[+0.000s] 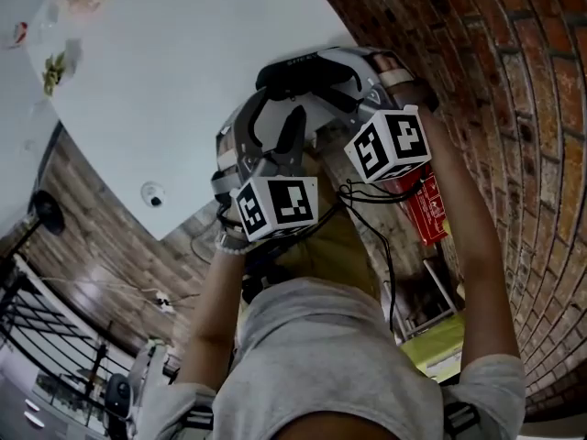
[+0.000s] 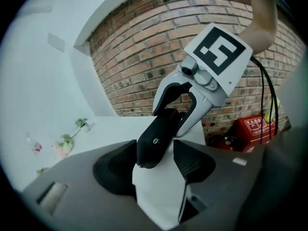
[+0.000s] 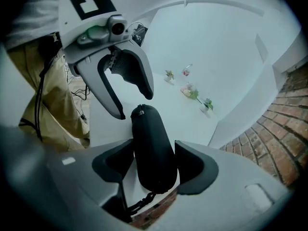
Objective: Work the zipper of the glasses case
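Slip risk: glasses case point(image 3: 153, 153) is up in the air, and only one gripper squeezes it, so a hard tug could twist it loose.
Miss risk: left gripper point(image 2: 154, 166) may pinch the case's end and not the zipper pull, which I cannot see.
Hold: right gripper point(image 3: 155, 166) is clamped on the case's fat middle.
Free one: left gripper has its jaws apart and holds nothing.
Case place: its far end pokes in between the left jaws, not squeezed.

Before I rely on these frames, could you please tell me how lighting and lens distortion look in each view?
Head view: strong fisheye bends the brick wall; the foreground is dim. Left gripper view: dark round vignette, the black glasses case shows little surface detail. Right gripper view: same vignette, the white table bright and evenly lit.
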A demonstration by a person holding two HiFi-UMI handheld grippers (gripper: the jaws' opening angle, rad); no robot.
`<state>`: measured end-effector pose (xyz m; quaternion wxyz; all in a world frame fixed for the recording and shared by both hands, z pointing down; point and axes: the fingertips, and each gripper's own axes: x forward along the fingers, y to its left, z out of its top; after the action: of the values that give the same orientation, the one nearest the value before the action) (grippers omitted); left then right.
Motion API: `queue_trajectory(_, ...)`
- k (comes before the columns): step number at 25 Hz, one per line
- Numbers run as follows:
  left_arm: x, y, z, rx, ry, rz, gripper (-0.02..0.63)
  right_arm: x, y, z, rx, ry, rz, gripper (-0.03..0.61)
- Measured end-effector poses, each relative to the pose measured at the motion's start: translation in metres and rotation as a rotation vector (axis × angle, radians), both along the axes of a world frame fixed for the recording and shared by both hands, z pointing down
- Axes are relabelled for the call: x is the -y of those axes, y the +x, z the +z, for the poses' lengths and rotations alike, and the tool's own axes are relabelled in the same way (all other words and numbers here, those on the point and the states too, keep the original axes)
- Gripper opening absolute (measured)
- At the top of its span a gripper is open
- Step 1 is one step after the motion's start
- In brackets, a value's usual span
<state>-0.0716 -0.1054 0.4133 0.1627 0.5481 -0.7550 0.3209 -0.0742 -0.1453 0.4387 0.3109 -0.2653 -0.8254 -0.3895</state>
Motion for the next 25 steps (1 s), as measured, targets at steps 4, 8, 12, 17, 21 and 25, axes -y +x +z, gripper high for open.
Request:
queue_trajectory(4, 0.005, 0.000, 0.001, 0.126, -0.036, -0.012, 0.242, 0.001, 0.000, 0.000, -0.005, -0.012, -0.010, 0.267)
queue_trajectory(8, 0.008, -0.001, 0.004, 0.191, -0.056, -0.016, 0.232, 0.000, 0.001, -0.001, -0.008, -0.021, -0.017, 0.267)
queue_trajectory(12, 0.007, -0.005, 0.002, 0.234, -0.048, -0.032, 0.212, 0.001, 0.000, -0.001, -0.006, -0.030, -0.023, 0.266)
queue_trajectory(17, 0.005, -0.003, -0.004, 0.266, -0.034, -0.034, 0.186, 0.000, -0.001, -0.001, -0.009, -0.032, -0.027, 0.265)
queue_trajectory(21, 0.008, 0.000, -0.006, 0.304, -0.033, -0.006, 0.146, 0.000, -0.002, -0.001, -0.011, -0.033, -0.028, 0.265)
queue_trajectory(25, 0.011, 0.006, -0.011, 0.338, -0.022, 0.016, 0.076, 0.001, -0.001, -0.001, -0.010, -0.034, -0.028, 0.265)
